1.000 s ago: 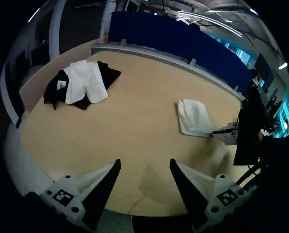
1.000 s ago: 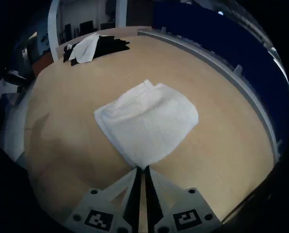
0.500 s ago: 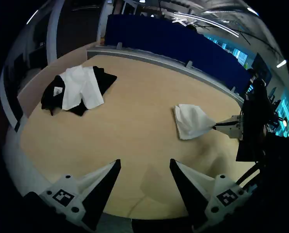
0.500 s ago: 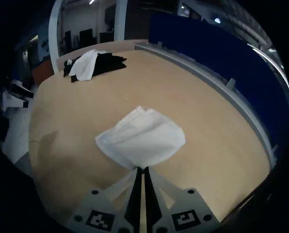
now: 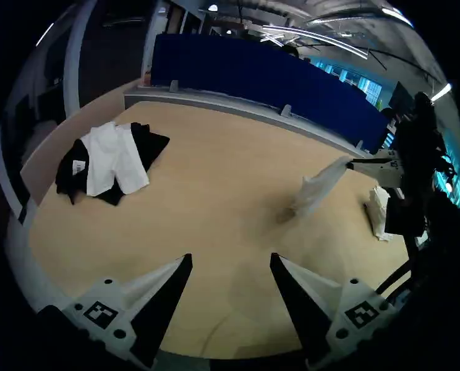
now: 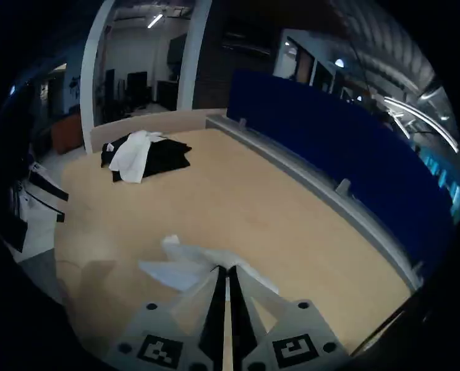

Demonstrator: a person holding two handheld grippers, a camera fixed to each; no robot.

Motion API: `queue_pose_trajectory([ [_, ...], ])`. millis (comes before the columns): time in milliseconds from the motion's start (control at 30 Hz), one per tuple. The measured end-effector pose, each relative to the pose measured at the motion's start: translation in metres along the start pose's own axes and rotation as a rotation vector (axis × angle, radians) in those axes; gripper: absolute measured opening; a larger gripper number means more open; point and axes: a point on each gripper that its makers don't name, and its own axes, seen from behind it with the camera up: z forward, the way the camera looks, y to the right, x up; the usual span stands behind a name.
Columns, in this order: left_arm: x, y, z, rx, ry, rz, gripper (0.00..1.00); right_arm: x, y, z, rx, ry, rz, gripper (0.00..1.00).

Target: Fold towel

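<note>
Left gripper: jaws spread wide, nothing between them. Right gripper: held high, jaws pinched together on the towel.

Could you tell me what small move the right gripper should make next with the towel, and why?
Probably carry the towel across to the white pile at the edge of the table. The right gripper is shut on the towel's upper end, so it hangs bunched above the table, while the left gripper is open and well away from it.

Black-and-white clothes lie on the table.
</note>
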Motion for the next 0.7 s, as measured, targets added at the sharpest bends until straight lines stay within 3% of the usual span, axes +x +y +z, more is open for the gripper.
queue_pose_trajectory([
  [267, 0.012, 0.017, 0.004, -0.035, 0.017, 0.025, 0.94, 0.018, 0.027, -0.025, -0.041, 0.029, -0.007, 0.04],
  [700, 0.018, 0.039, 0.009, -0.069, 0.015, 0.059, 0.93, -0.005, 0.082, -0.061, -0.109, 0.011, 0.037, 0.03],
])
